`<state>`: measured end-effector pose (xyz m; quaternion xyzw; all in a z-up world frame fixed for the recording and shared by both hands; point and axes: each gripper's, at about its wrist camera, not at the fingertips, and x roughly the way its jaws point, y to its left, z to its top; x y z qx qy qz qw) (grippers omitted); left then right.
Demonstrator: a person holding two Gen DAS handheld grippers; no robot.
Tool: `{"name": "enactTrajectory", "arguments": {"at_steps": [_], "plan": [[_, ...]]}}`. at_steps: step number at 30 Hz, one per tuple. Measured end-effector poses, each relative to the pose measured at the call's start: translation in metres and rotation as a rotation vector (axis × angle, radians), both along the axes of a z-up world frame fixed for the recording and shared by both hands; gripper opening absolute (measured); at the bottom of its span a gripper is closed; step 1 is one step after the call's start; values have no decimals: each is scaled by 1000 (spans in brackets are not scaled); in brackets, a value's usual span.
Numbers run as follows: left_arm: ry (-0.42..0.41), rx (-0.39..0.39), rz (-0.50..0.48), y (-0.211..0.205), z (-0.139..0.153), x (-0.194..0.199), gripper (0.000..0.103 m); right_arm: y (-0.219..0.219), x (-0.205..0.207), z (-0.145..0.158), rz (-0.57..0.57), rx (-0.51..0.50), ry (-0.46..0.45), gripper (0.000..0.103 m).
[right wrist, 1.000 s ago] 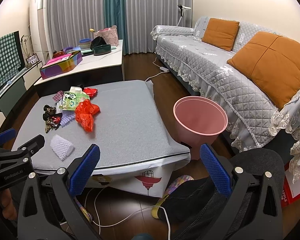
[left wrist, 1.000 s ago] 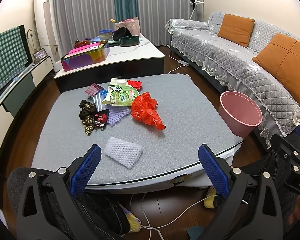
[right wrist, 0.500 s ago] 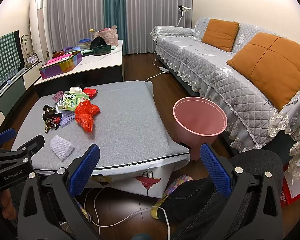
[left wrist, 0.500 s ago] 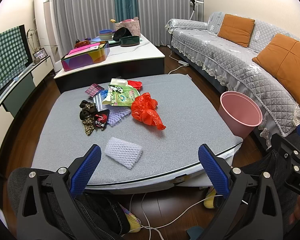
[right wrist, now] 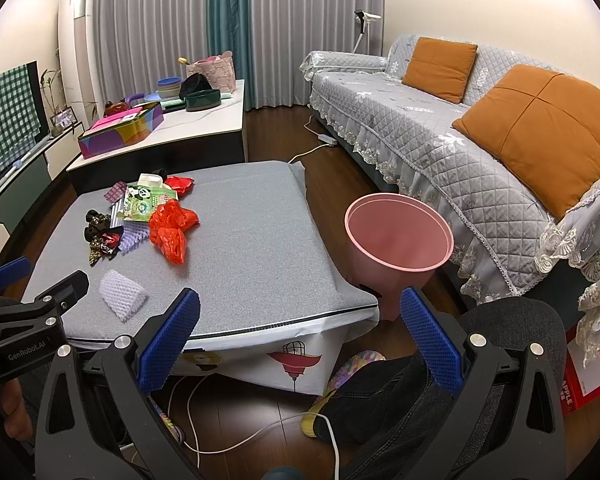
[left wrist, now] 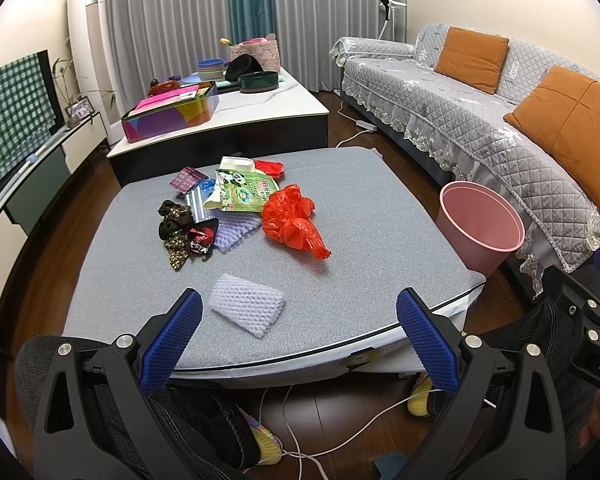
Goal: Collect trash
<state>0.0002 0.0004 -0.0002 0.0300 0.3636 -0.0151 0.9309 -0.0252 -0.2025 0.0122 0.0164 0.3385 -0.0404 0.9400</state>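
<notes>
Both tongs hang spread wide with nothing between their blue pads: the left gripper [left wrist: 298,330] sits low at the near edge of the grey table [left wrist: 360,208], and the right gripper [right wrist: 300,332] hovers beside it, over the table's near right corner. Along the right wall runs a grey sofa [right wrist: 440,140] with orange cushions. On the floor between table and sofa stands a pink bin [right wrist: 398,236], upright and close to the table's right edge. Trash lies on the table's far left part: a red plastic bag [left wrist: 294,222], a green panda packet [left wrist: 246,192] and dark wrappers [left wrist: 180,226] in one heap. A white foam net [left wrist: 246,310] lies apart, just ahead of the left gripper.
</notes>
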Motion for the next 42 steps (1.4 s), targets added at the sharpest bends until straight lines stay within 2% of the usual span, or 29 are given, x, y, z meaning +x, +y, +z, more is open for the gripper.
{"name": "enactTrajectory", "arguments": {"at_steps": [26, 28, 33, 38, 42], "plan": [[25, -11, -3, 2, -8, 6, 95, 0, 6, -7, -6, 2, 17, 98], [21, -15, 20, 14, -6, 10, 95, 0, 15, -8, 3, 9, 29, 98], [42, -69, 182, 78, -8, 28, 95, 13, 50, -21, 78, 33, 82, 98], [133, -111, 282, 130, -26, 48, 95, 45, 98, -42, 205, 11, 141, 98], [191, -129, 333, 155, -42, 65, 95, 84, 150, -68, 322, 15, 209, 98]]}}
